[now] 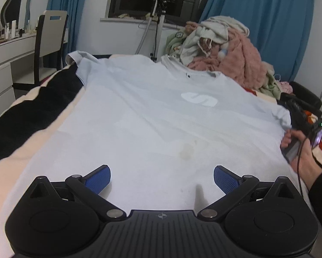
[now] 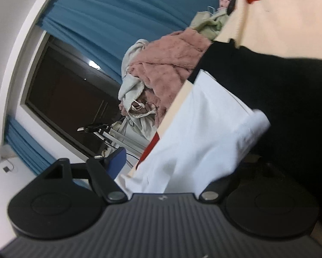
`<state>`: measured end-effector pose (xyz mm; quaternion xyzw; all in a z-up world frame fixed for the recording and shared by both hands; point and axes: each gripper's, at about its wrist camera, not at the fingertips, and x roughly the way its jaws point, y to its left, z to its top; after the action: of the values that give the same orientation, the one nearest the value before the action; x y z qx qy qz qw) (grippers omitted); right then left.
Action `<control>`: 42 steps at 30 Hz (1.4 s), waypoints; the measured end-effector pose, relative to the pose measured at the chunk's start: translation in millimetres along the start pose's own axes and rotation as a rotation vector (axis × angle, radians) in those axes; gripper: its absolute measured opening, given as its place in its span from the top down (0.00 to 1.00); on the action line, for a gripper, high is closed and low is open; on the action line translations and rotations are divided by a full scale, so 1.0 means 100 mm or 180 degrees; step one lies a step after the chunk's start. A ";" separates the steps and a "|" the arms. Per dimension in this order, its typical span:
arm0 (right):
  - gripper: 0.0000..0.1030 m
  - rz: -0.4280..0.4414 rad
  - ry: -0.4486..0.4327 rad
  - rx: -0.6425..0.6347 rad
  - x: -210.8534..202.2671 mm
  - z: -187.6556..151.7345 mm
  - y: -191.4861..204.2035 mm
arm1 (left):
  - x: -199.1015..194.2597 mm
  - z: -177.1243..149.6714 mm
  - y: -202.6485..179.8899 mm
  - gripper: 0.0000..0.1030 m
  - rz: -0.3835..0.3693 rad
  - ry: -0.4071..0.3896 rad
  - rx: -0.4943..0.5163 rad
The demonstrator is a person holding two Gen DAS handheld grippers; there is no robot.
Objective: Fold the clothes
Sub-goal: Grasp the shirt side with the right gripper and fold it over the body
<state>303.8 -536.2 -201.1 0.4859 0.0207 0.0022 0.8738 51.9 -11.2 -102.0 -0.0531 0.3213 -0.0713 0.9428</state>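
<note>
Left gripper (image 1: 162,179) spread wide above T-shirt (image 1: 152,116) hem, grasping nothing. Right gripper (image 2: 161,163) at sleeve; closure indeterminate. Risk: one-sided pull skews fold.

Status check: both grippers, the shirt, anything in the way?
Left gripper open, low over the light blue T-shirt, spread flat. Right gripper at its sleeve edge, grip unclear. Clothes pile crowds the collar end.

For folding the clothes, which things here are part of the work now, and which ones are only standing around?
Part of the work:
- light blue T-shirt, spread flat on the bed
- left gripper, jaws open over the hem
- right gripper, at the sleeve
- pile of unfolded clothes

Only standing around:
- chair
- tripod
- blue curtains
- mirror
</note>
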 end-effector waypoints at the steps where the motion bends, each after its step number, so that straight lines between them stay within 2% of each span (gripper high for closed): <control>1: 0.24 0.0009 -0.0005 -0.0047 0.05 0.01 0.01 | 0.04 0.00 0.00 0.00 0.0005 0.0028 -0.0001; 6: 0.24 -0.0035 -0.0071 -0.0187 0.23 0.03 0.03 | 0.20 0.02 0.01 0.00 0.0006 0.0154 -0.0056; 7: 0.27 -0.0042 -0.0092 -0.0222 0.24 0.03 0.03 | 0.22 0.02 0.01 0.00 -0.0002 0.0184 -0.0067; 10: 0.44 -0.0242 -0.0163 -0.0324 0.22 0.01 0.06 | 0.21 0.02 -0.01 0.00 -0.0059 0.0191 -0.0050; 12: 0.46 -0.0346 -0.0207 -0.0440 0.20 0.00 0.11 | 0.19 0.02 -0.04 0.00 -0.0082 0.0151 0.0015; 13: 0.52 -0.0395 -0.0211 -0.0483 0.20 -0.01 0.13 | 0.19 0.01 -0.06 0.00 -0.0084 0.0147 0.0039; 15: 0.66 -0.0525 -0.0205 -0.0562 0.21 -0.03 0.14 | 0.18 0.02 -0.06 0.00 -0.0148 0.0170 0.0000; 16: 0.81 -0.0618 -0.0194 -0.0631 0.21 -0.05 0.15 | 0.18 0.02 -0.06 0.00 -0.0191 0.0175 -0.0037; 17: 0.89 -0.0780 -0.0152 -0.0816 0.24 -0.08 0.24 | 0.16 0.03 -0.05 0.00 -0.0217 0.0161 -0.0066; 21: 0.94 -0.1474 0.0114 -0.1735 0.40 -0.20 0.72 | 0.06 0.06 0.01 0.00 -0.0222 0.0064 -0.0119; 22: 0.94 -0.1568 0.0096 -0.1927 0.40 -0.21 0.86 | 0.01 0.07 0.04 0.00 -0.0227 0.0035 -0.0155; 23: 0.94 -0.1647 0.0069 -0.2111 0.39 -0.22 1.01 | -0.05 0.08 0.09 0.00 -0.0247 -0.0003 -0.0210; 27: 0.95 -0.1613 -0.0237 -0.2673 0.27 -0.35 1.76 | -0.24 0.17 0.31 0.00 -0.0309 -0.0104 -0.0411; 29: 0.95 -0.1615 -0.0392 -0.3016 0.23 -0.56 2.24 | -0.29 0.25 0.48 0.00 -0.0290 -0.0106 -0.0470; 31: 0.95 -0.1590 -0.0513 -0.3559 0.22 -0.92 2.74 | -0.33 0.34 0.65 0.00 -0.0253 -0.0092 -0.0514; 33: 0.95 -0.1448 -0.0546 -0.4068 0.27 -1.35 3.17 | -0.37 0.42 0.85 0.00 -0.0195 -0.0145 -0.0589; 36: 0.95 -0.1216 -0.0291 -0.4582 0.50 -2.07 3.56 | -0.39 0.49 1.14 0.00 -0.0072 -0.0256 -0.0753; 38: 0.94 -0.1124 -0.0027 -0.4773 0.68 -2.51 3.64 | -0.33 0.48 1.28 0.00 -0.0033 -0.0216 -0.0858; 42: 0.94 -0.1072 0.0592 -0.4595 0.99 -3.15 3.53 | -0.15 0.41 1.49 0.00 0.0026 -0.0069 -0.1044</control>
<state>396.4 -80.2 -70.6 -0.2204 0.1622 -0.0775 0.9587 80.4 140.3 -82.2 -0.2058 0.3186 -0.0135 0.9252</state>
